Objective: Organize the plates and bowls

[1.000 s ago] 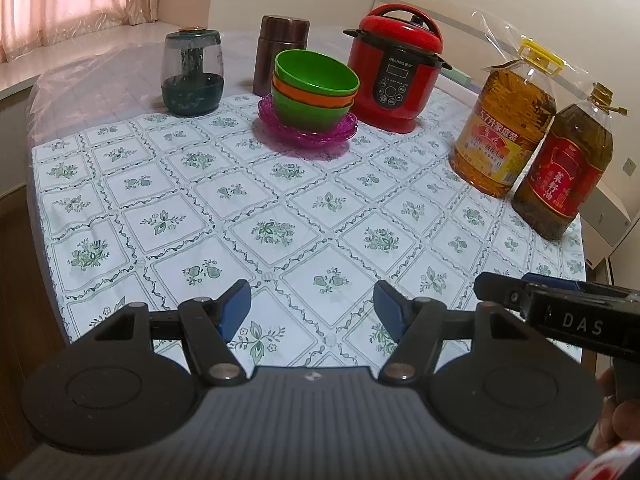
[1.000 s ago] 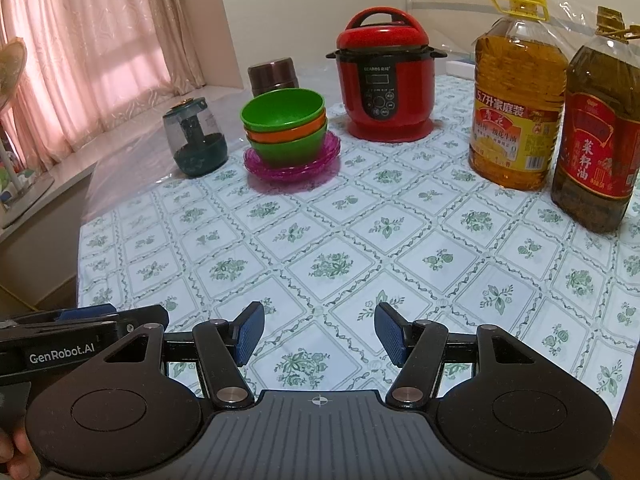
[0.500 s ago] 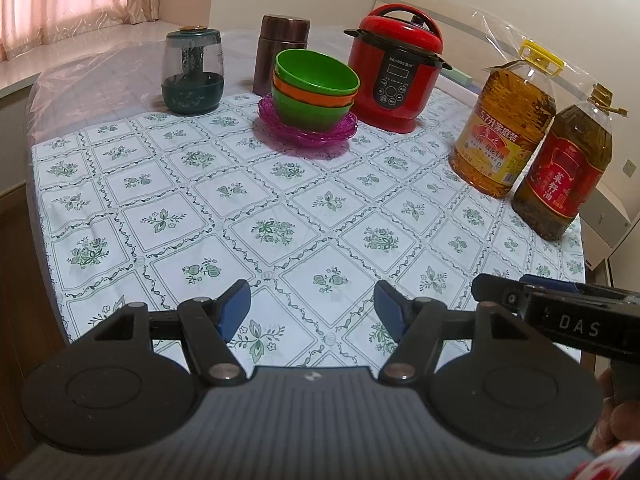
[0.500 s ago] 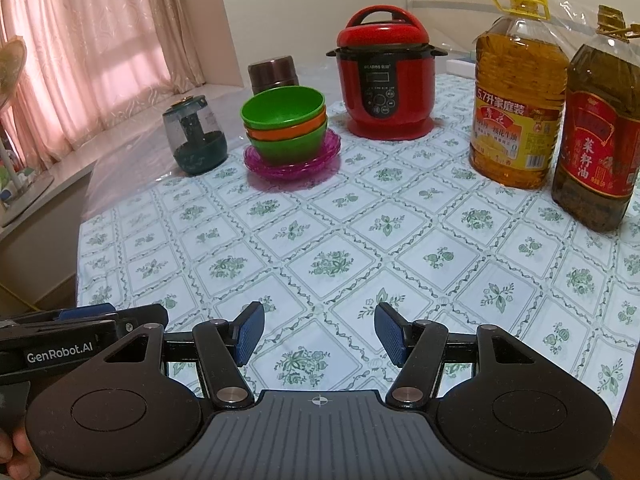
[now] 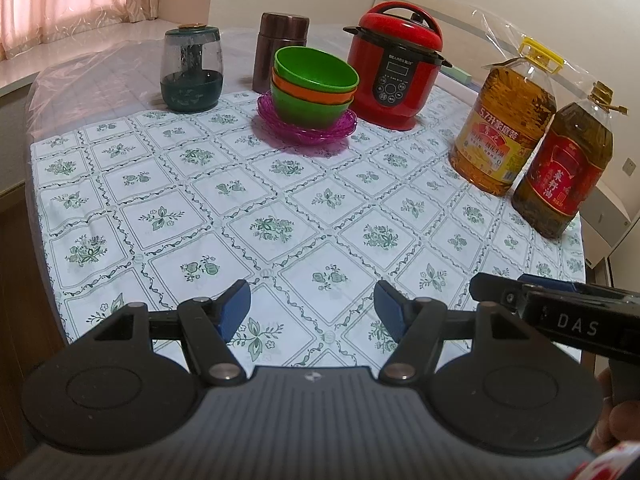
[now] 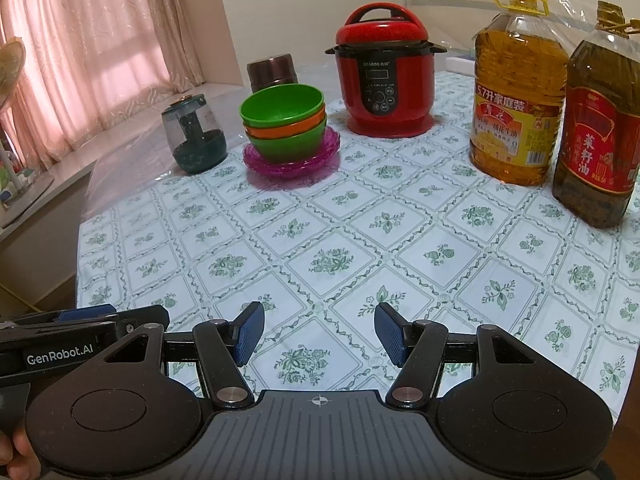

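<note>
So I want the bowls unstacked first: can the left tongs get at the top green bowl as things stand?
Probably yes: the left tongs stand open and empty, only bare tablecloth lies before the top green bowl.

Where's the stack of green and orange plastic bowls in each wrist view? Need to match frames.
Left wrist: stack of green and orange plastic bowls upper centre, on the purple plastic plates.
Right wrist: same stack upper centre-left, on the purple plates.
Shared landmark: red electric pressure cooker, just right of the stack in both views.
</note>
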